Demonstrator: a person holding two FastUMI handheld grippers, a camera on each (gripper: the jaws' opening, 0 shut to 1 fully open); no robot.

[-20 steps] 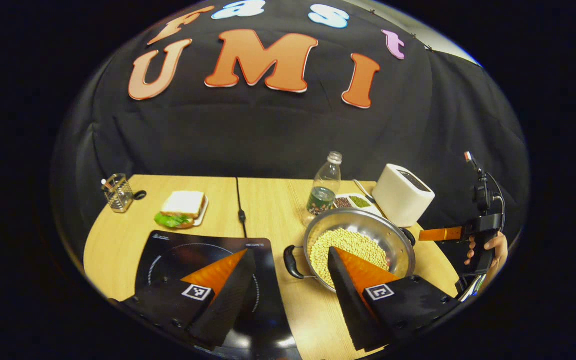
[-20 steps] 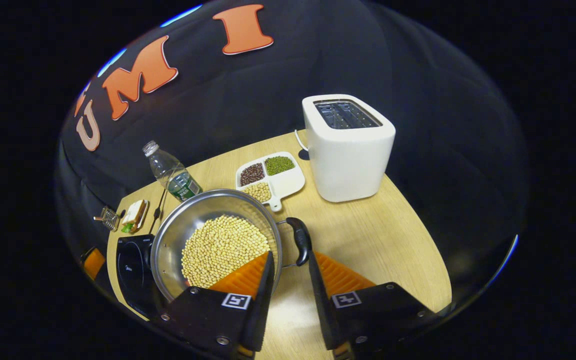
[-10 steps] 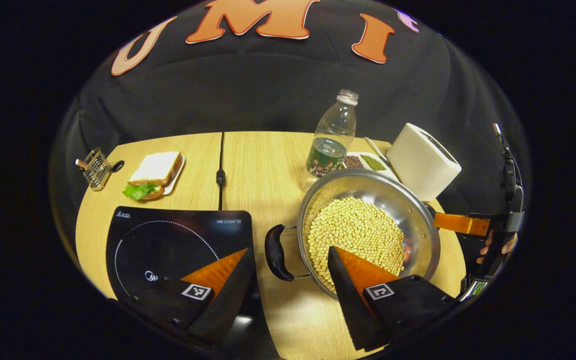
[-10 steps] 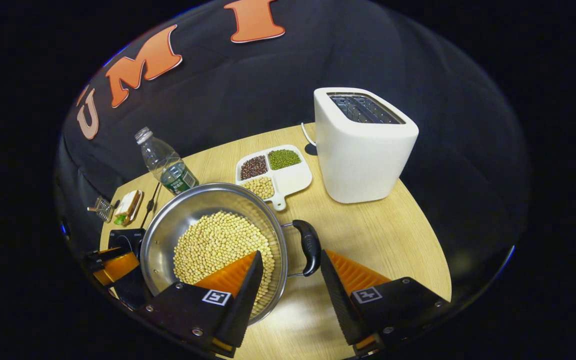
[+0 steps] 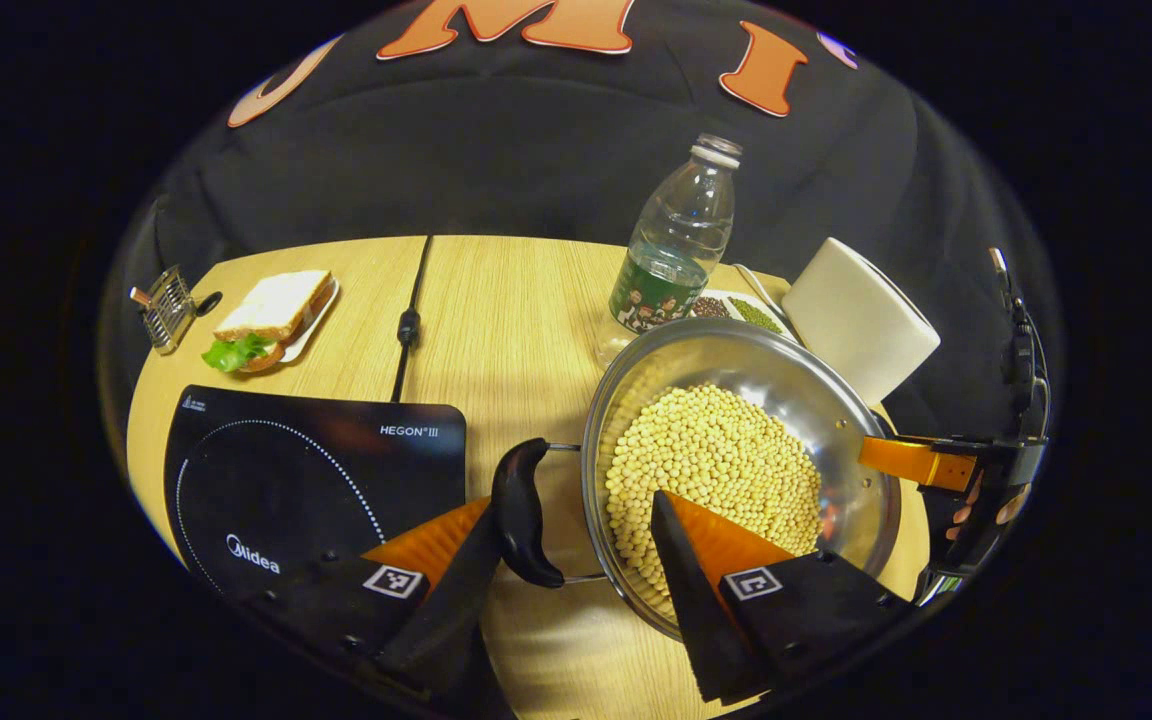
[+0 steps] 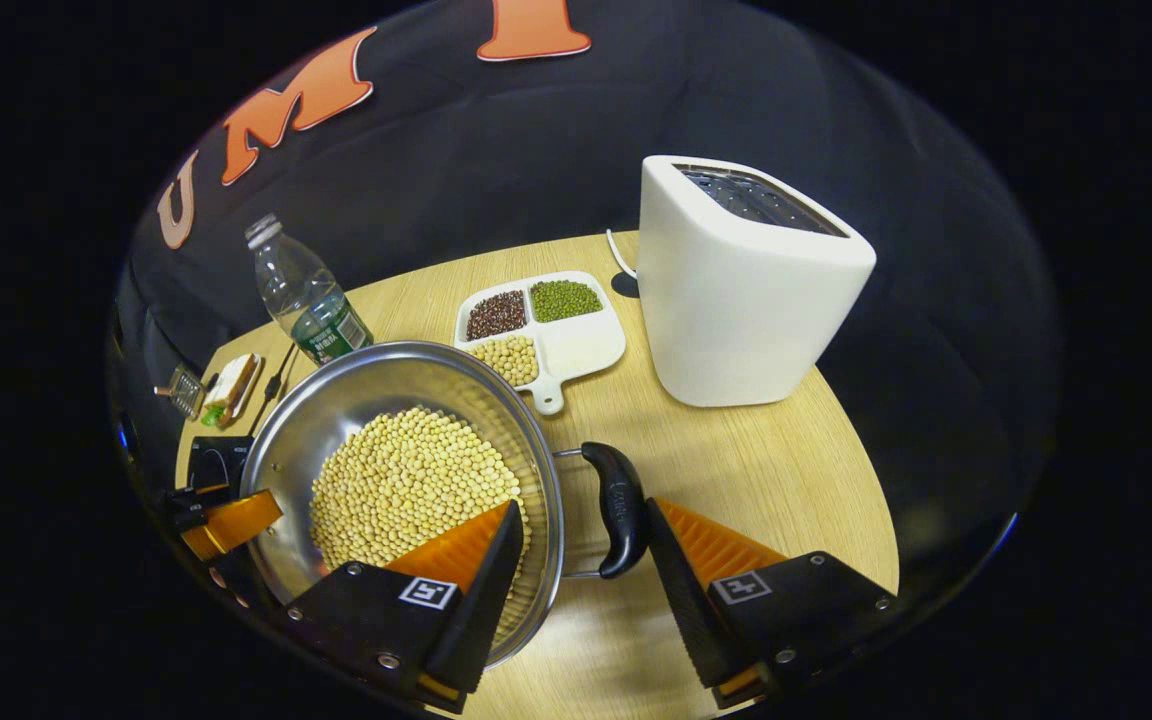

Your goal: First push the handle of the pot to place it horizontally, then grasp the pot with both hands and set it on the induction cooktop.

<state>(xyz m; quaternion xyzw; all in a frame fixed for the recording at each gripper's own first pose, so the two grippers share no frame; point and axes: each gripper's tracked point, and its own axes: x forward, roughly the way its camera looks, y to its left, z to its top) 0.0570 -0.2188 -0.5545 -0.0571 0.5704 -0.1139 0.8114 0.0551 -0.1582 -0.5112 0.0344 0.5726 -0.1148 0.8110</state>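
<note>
Fingers of my left gripper (image 5: 566,560) and right gripper (image 6: 581,565) spread wide, each straddling a black handle (image 5: 521,515) of the pot (image 5: 736,470). Bean-filled steel, it'll be heavy and slick; take the handles. Cooktop (image 5: 306,480) lies beside it.

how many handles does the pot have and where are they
2. One black handle sits on the pot side facing the induction cooktop, between the left gripper fingers. The other handle sits opposite, between the right gripper fingers.
</note>
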